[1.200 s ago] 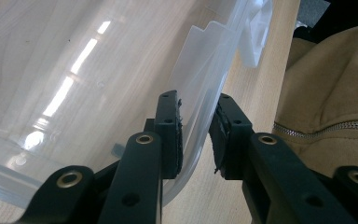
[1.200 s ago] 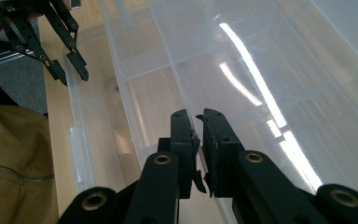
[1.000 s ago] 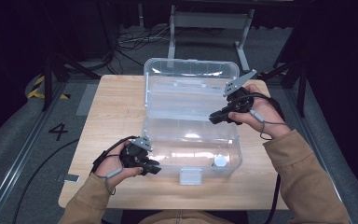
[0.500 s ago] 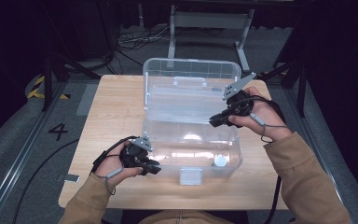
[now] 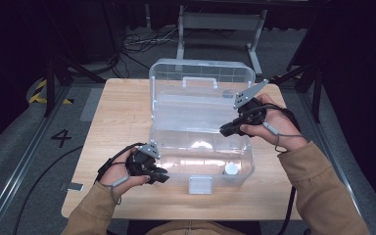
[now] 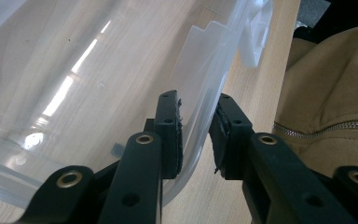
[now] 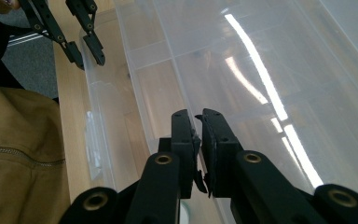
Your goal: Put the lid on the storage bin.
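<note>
A black numeral "4" (image 5: 61,137) is marked on the grey floor (image 5: 29,147) (left of the table).

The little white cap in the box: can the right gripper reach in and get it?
Probably yes. The clear box stands open, lid up, and the white cap sits uncovered in its near right corner. The right gripper hangs just above the box's right side, jaws nearly closed, with nothing between.

Overhead light hits my surface (image 5: 122,122) nice and bright, but everything around it drops off to near black. Long white glare streaks run across the clear box (image 7: 261,84), and my left gripper (image 6: 196,135) looks soft up close.
</note>
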Demonstrator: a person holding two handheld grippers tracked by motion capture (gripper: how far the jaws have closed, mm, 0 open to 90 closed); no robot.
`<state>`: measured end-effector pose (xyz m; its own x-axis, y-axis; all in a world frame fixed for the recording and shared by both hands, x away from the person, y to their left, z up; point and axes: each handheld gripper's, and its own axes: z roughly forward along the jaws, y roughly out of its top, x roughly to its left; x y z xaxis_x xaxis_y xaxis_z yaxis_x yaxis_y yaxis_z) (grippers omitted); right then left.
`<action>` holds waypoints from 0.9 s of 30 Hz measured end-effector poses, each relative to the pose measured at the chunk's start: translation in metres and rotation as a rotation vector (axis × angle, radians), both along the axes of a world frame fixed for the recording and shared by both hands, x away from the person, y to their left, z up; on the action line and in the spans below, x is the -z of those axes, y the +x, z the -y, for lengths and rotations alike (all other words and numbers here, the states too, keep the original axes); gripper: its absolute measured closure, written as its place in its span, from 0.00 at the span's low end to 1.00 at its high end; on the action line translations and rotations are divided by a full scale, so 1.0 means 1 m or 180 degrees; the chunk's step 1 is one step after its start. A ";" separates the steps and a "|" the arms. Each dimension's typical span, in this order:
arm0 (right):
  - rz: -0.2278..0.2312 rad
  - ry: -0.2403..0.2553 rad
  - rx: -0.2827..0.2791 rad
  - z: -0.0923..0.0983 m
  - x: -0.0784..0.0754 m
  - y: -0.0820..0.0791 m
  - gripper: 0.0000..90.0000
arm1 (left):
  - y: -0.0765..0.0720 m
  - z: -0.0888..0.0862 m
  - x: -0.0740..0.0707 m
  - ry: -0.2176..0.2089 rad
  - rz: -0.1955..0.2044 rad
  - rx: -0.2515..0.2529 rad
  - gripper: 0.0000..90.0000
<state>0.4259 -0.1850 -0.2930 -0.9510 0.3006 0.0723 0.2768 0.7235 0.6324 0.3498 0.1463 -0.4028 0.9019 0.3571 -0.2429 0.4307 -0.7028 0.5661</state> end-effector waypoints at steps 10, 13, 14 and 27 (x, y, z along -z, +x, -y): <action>-0.0005 -0.0031 -0.0038 -0.001 0.001 -0.004 0.94 | 0.000 0.000 0.000 0.0003 0.0001 0.0001 0.82; -0.0014 -0.0046 -0.0052 -0.001 0.002 -0.006 0.94 | 0.000 0.000 0.000 0.0003 0.0003 0.0002 0.82; -0.0016 -0.0049 -0.0058 -0.001 0.002 -0.006 0.94 | 0.000 0.000 0.000 0.0001 0.0004 0.0001 0.82; -0.0046 -0.0109 -0.0111 -0.003 0.004 -0.013 0.95 | 0.000 0.000 0.000 0.0003 0.0001 -0.0005 0.82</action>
